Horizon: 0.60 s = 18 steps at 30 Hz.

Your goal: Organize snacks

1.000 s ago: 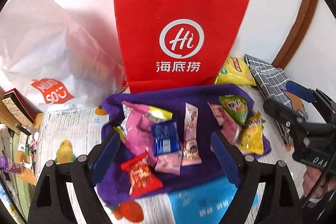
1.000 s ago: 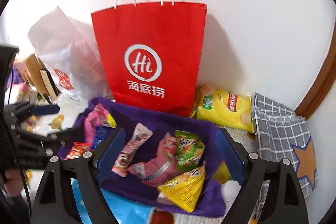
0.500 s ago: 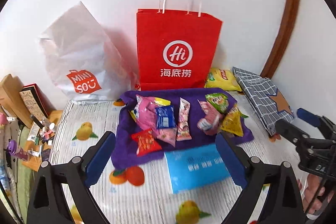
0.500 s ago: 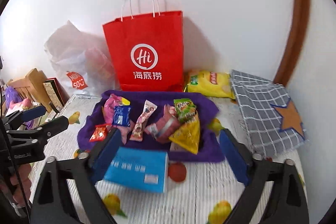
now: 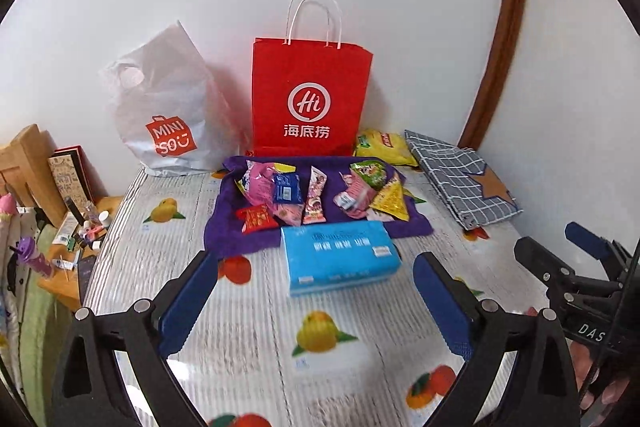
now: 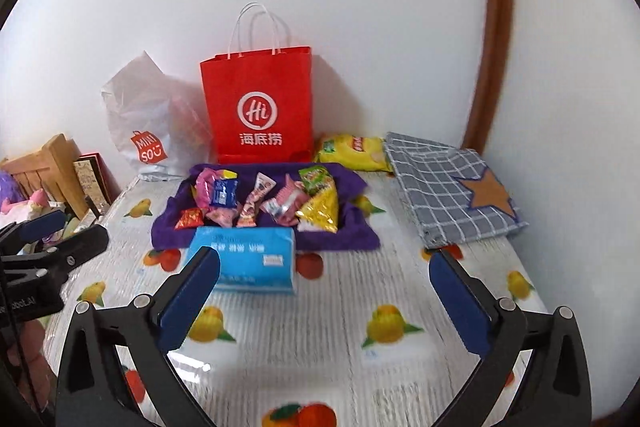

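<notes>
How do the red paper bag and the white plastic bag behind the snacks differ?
The red paper bag stands upright and crisp-sided; the white plastic bag slumps, crinkled. The red paper bag has white cord handles; the white plastic bag has a punched-out handle hole. The red bag's logo is white, the white bag's is red. Both stand against the wall.

We are counting one red paper bag (image 5: 310,99), one white plastic bag (image 5: 164,115), one purple cloth (image 5: 228,227), one blue tissue pack (image 5: 338,257), one yellow chip bag (image 5: 382,147), one checked grey fabric piece (image 5: 456,179), and about eight small snack packets (image 5: 286,187).
</notes>
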Motion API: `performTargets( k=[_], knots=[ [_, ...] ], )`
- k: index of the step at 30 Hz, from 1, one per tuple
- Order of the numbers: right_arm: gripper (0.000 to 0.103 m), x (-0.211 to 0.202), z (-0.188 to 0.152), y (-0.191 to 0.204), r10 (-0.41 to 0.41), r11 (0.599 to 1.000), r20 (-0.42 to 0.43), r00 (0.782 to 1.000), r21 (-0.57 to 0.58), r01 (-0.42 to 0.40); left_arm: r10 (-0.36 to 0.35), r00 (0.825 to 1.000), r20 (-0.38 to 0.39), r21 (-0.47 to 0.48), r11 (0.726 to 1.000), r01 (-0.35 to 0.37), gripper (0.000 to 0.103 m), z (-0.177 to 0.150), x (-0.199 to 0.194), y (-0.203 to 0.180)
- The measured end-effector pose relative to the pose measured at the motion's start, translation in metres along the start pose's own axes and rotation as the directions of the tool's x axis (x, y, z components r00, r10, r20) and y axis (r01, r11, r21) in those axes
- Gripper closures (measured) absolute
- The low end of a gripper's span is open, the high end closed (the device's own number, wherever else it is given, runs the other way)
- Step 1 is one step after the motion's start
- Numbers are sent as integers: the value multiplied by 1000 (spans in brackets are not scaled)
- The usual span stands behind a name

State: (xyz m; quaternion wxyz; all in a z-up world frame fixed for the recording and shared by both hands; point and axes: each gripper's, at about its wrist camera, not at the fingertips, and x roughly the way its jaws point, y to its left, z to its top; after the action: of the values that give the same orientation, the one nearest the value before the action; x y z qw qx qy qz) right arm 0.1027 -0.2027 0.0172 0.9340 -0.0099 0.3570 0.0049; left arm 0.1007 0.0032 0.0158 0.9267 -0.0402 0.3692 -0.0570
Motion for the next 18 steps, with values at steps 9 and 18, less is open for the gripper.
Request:
performTargets(
  k=[9,18],
  knots=[
    [0,-44,-30,-17,2,999,38,999,48,-4,26,999,37,41,999,-27,4,-25,-32,-17],
    [0,-60,-38,-20,-8,999,49,999,49,5,23,999,30,42,999,-24,3,-38,-37,-20]
  ],
)
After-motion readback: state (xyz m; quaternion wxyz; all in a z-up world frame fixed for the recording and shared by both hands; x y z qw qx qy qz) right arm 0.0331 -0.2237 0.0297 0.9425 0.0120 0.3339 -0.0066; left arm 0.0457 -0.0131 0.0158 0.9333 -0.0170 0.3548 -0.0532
